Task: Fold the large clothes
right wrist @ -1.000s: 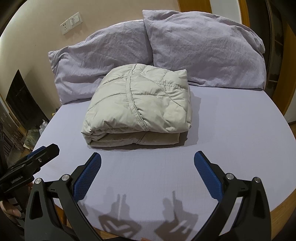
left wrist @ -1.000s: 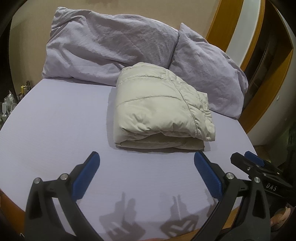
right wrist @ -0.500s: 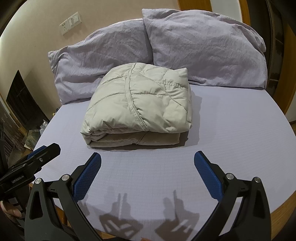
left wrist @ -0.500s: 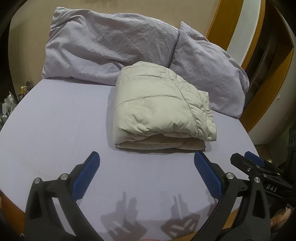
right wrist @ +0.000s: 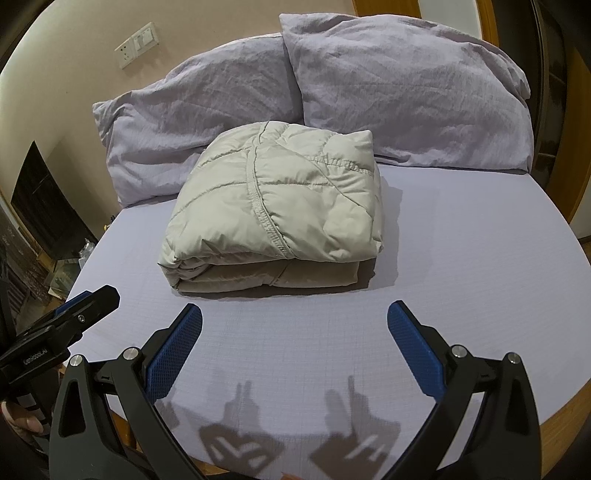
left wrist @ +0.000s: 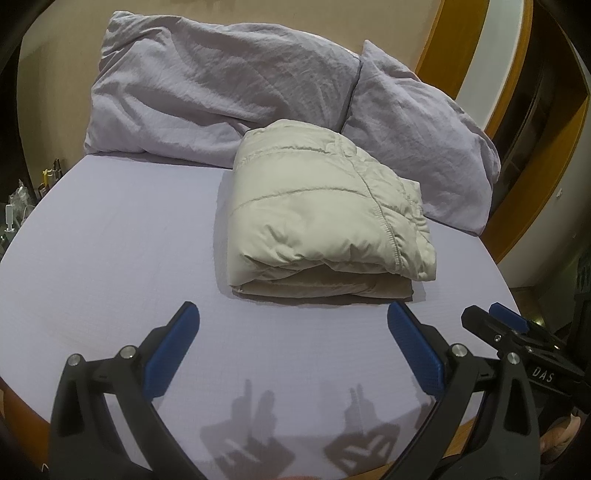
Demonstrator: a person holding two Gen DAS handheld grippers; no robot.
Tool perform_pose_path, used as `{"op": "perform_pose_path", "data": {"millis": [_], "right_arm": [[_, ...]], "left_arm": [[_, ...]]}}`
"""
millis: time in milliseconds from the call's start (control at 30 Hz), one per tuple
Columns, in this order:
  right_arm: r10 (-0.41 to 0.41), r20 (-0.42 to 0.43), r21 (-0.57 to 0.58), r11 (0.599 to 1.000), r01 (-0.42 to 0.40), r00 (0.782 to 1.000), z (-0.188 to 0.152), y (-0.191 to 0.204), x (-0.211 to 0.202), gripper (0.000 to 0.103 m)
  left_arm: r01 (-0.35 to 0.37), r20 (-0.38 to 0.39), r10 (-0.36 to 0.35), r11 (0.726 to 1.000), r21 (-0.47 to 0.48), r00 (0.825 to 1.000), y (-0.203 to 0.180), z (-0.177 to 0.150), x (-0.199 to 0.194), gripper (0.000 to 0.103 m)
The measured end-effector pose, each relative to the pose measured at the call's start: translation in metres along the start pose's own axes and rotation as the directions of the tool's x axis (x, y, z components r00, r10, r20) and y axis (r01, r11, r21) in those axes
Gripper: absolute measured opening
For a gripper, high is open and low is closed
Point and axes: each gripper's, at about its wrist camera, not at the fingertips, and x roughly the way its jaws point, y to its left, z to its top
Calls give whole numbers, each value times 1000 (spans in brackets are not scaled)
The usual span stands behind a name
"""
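Jacket, a beige quilted one, lies folded into a thick bundle on the lavender bed, its far edge touching two lilac pillows by the wall. Left gripper hangs over the near part of the sheet, released, blue pads spread wide and holding nothing. Right gripper is beside it, likewise spread and apart from the bundle.

A bed with a lilac sheet carries two crumpled lilac pillows against a beige wall, a wall socket plate above them, wooden trim beside.
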Motion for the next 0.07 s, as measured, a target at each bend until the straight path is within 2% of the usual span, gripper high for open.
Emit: {"op": "perform_pose_path", "data": {"millis": [67], "right_arm": [[-1,0,2,1000,1,1000,0,0,0,102]], "left_arm": [[0,-3,0,1000,0,1000,1,0,0,101]]}}
